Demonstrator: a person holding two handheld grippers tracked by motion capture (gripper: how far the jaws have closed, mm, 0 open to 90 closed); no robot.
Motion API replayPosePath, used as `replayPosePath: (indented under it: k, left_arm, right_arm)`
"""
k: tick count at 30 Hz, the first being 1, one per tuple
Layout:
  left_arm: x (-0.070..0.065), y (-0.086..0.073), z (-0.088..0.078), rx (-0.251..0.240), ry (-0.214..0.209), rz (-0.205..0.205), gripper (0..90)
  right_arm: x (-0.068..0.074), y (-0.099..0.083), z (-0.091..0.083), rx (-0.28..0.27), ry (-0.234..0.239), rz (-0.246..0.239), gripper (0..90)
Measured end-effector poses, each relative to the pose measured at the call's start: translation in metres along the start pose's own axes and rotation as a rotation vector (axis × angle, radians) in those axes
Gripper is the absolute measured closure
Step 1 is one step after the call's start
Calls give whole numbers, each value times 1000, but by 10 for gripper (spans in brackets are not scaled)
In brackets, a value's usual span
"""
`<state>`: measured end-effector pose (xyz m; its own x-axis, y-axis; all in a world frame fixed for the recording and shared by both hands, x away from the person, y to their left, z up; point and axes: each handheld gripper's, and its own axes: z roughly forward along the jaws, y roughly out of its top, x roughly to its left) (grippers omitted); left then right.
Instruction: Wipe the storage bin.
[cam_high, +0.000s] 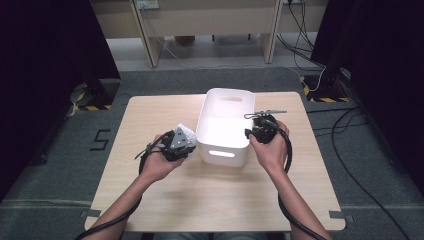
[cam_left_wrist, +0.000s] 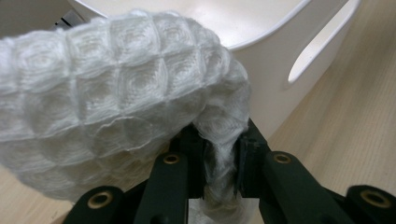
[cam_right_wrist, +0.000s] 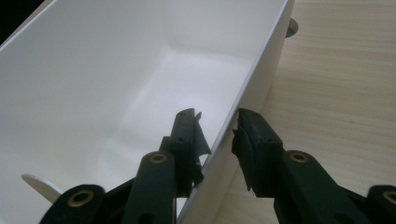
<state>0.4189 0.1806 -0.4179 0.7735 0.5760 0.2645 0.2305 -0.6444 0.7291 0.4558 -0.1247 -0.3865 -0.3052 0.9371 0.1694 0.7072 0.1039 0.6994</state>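
**Entry: two hand-held tongs at a white bin, one bearing a cloth**

Left gripper (cam_left_wrist: 219, 154): I logged its jaws pinched tight on a fold of a white waffle-weave cloth (cam_left_wrist: 116, 98). In the left gripper view the fold ran down between the two black pads, and the rest of the cloth bulged up and to the left above them. From the high view I placed this gripper (cam_high: 186, 142) and the cloth (cam_high: 183, 131) just beside the left wall of the bin, above the tabletop.

Right gripper (cam_right_wrist: 217, 135): I noted its jaws set astride the right wall of the white bin (cam_right_wrist: 140, 79), one inside and one outside. I saw a narrow gap on the outer side; I could not tell whether the inner pad pressed the wall. In the high view it (cam_high: 252, 131) sat at the bin's right rim.

White bin (cam_high: 222, 127): I recorded it standing upright at the middle of the table, with a slot handle in each end wall.

Table (cam_high: 210, 195): I listed a pale wooden top.

Surroundings: grey carpet, with cables (cam_high: 350, 165) lying on it to the right.
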Motion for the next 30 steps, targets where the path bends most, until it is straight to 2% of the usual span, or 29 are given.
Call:
replayPosePath:
  k: [5,10,17,19,25,30]
  left_arm:
    - [-2,-8,-9,1,11,-29,765]
    - [-12,-14,-16,-10,-6,-60,764]
    - [-24,-8,-19,-24,-33,-66,764]
    - [-25,-7,-18,-32,-33,-79,764]
    - [-27,-6,-15,-37,-40,-126,764]
    - [-30,-3,-13,-36,-52,-139,765]
  right_arm:
    - [8,1,7,4,21,-30,671]
    - [11,-4,10,13,35,-52,635]
    - [11,-6,9,17,40,-46,660]
    - [10,-7,11,22,44,-36,658]
    - [12,-8,10,20,29,-52,670]
    - [13,-8,10,18,26,-57,674]
